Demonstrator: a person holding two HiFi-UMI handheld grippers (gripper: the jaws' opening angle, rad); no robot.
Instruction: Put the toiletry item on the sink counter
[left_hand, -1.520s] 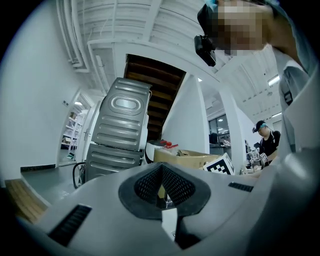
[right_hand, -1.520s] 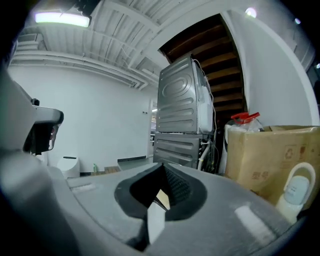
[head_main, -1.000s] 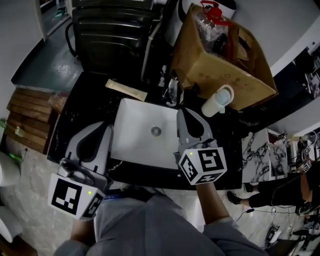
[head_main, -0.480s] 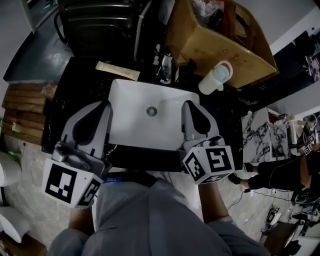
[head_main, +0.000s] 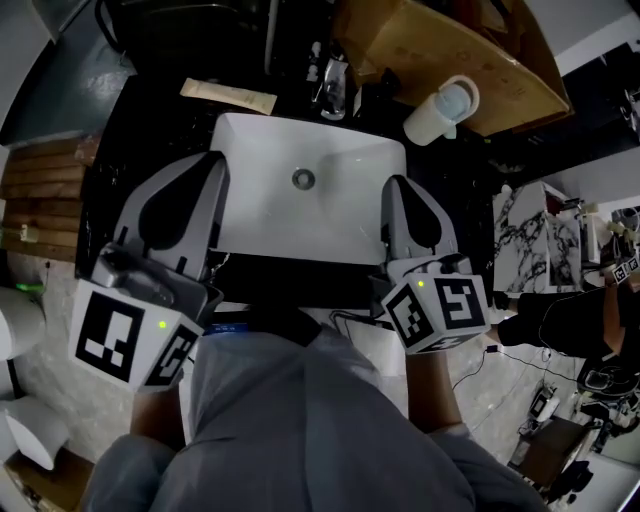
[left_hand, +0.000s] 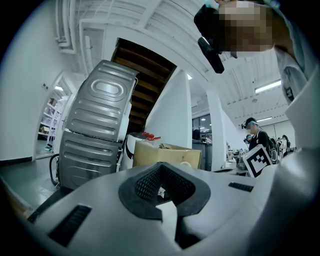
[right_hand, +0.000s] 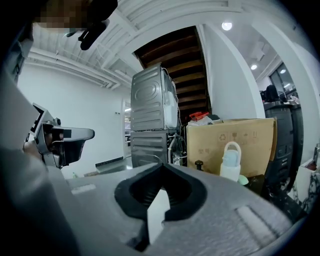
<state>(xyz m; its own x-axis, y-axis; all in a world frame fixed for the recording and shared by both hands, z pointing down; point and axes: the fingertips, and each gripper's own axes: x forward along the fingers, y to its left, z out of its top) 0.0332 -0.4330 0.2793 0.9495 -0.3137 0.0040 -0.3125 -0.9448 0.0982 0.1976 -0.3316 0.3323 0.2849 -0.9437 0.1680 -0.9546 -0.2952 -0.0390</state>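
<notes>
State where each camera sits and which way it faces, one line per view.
Head view: on the person's head, looking steeply down at the sink; left gripper, right gripper and torso show.
Left gripper view: on that gripper, facing along its shut jaws toward the cardboard box.
Right gripper view: likewise, toward box and bottle.
Shared: both gripper views show the box.

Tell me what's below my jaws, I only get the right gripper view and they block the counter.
Observer: A white sink on a black counter; the left gripper is by its left edge, the right gripper by its right edge.
Operator: Anything on the counter besides the white bottle?
Observer: A flat tan packet lies behind the sink, left of the tap.
Operator: Is the left gripper carrying something?
Observer: No, its own view shows the jaws together and empty.
</notes>
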